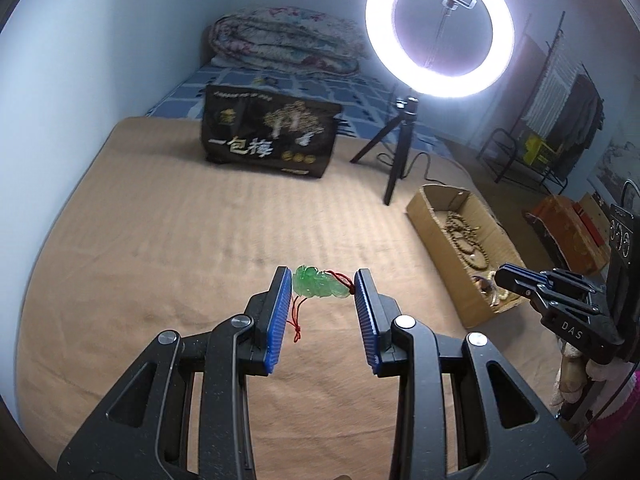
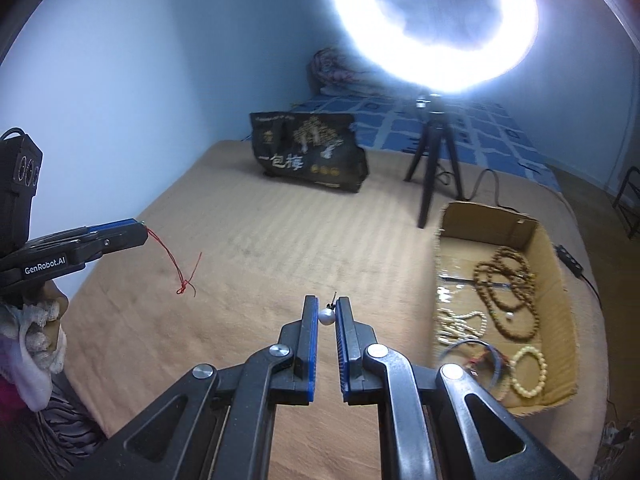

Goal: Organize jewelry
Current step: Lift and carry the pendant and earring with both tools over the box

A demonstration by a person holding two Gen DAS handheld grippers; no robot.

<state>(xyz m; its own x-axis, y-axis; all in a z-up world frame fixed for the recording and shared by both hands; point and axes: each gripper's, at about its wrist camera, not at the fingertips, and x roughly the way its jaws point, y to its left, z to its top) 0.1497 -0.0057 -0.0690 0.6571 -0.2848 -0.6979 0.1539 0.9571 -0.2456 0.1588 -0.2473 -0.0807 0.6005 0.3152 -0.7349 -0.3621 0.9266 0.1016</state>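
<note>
Cardboard box [image 2: 502, 216] lies right of the right gripper [image 2: 327, 312], pinching a pearl earring [image 2: 326, 316]; left gripper [image 1: 322, 284] clamps a jade pendant [image 1: 318, 284].

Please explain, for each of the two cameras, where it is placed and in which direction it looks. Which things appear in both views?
Left wrist: sits on the left gripper, looking down over the tan blanket; its fingers hold a green pendant; the right gripper enters at right.
Right wrist: sits on the right gripper, facing likewise; it pinches a pearl earring; the left gripper and a gloved hand show at left.
Shared: cardboard box, black bag, ring light.
</note>
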